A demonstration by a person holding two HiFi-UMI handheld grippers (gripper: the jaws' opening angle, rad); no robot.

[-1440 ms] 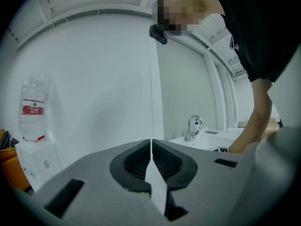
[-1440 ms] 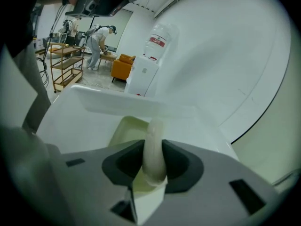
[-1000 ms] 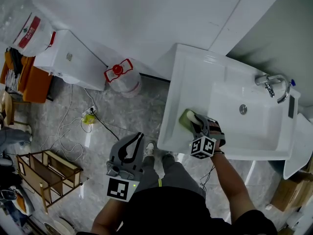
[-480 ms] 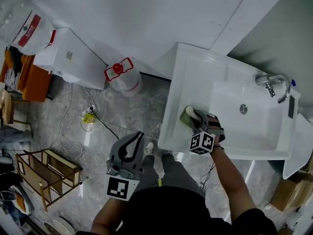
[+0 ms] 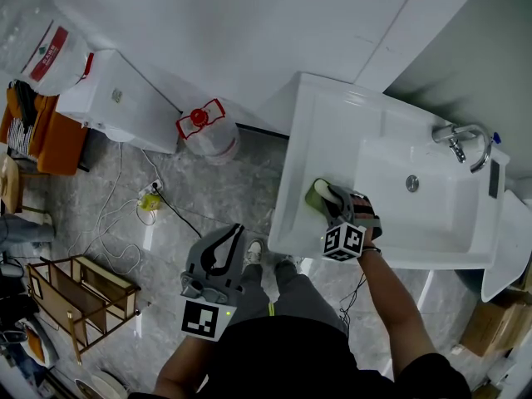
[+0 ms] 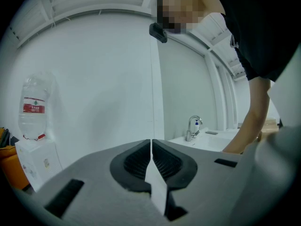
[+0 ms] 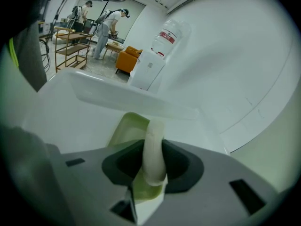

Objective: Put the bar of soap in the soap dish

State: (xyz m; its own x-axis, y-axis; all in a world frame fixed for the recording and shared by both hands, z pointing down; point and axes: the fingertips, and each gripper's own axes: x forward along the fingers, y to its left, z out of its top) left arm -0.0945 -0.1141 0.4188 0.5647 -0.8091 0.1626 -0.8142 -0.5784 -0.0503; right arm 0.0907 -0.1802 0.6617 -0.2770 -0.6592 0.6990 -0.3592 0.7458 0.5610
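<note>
The left gripper (image 5: 233, 235) hung clenched and empty, well apart from the sink (image 5: 332, 123). At the sink's left ledge the right gripper (image 5: 334, 202) gripped the bar of soap (image 7: 153, 145) on edge, just over the green soap dish (image 7: 123, 128). Placing looked nearly done; the next move would call for lowering the bar into the dish and letting go

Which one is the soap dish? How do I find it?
Find the big white sink against the wall. On its flat ledge, on the side away from the tap, sits the soap dish, right by the right gripper. It is the only pale green thing there; the soap bar in the gripper is cream.
</note>
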